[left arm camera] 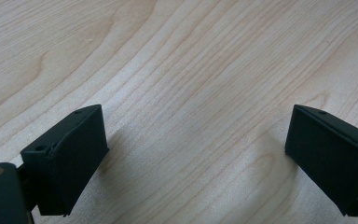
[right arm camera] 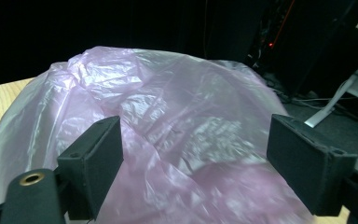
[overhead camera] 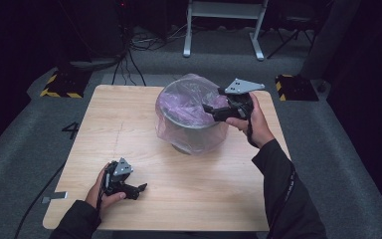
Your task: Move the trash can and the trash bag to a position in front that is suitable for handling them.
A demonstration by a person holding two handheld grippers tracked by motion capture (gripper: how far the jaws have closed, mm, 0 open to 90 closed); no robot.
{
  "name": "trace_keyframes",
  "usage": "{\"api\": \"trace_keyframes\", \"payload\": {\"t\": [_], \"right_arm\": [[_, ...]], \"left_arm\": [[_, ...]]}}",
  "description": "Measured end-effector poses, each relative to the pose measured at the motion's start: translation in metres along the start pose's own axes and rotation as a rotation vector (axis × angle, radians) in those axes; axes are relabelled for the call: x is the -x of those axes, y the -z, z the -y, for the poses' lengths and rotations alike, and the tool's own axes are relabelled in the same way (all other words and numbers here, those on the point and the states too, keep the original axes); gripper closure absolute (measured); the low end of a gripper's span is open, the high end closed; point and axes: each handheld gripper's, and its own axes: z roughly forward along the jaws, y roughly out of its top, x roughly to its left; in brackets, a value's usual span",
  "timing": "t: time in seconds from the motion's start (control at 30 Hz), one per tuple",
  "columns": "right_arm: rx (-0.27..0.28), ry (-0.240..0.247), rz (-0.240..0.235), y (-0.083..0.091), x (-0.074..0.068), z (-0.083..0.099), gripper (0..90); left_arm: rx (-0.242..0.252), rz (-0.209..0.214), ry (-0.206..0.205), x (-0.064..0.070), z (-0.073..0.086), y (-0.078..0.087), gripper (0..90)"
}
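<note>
A round grey bin (overhead camera: 191,124) lined with a thin pink plastic bag (overhead camera: 184,99) stands at the back middle of the wooden table (overhead camera: 129,129). The bag billows over the bin's rim and drapes down its sides. My right gripper (overhead camera: 210,110) is held at the bin's right rim, open, its jaws on either side of a puffed part of the pink bag (right arm camera: 186,135) without closing on it. My left gripper (overhead camera: 140,189) rests near the table's front left, open, over bare wood (left arm camera: 191,93).
Grey carpet surrounds the table. A white metal frame (overhead camera: 224,30) stands behind it, with cables (overhead camera: 129,55) and yellow-black striped blocks (overhead camera: 59,87) on the floor at the back left and back right (overhead camera: 296,84).
</note>
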Motion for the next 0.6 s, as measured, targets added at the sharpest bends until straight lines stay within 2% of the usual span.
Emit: {"api": "trace_keyframes", "payload": {"t": [0.13, 0.4, 0.6], "right_arm": [[-0.016, 0.005, -0.009, -0.011, -0.001, -0.002, 18.7], [-0.012, -0.012, -0.011, -0.014, 0.005, -0.01, 19.2], [-0.044, -0.027, -0.003, -0.027, 0.01, -0.012, 19.6]], "left_arm": [[0.0, 0.0, 0.0, 0.0, 0.0, 0.0, 5.4], [0.001, 0.004, -0.005, -0.001, 0.0, 0.0, 5.3], [-0.002, 0.006, -0.006, -0.001, 0.0, 0.0, 5.3]]}}
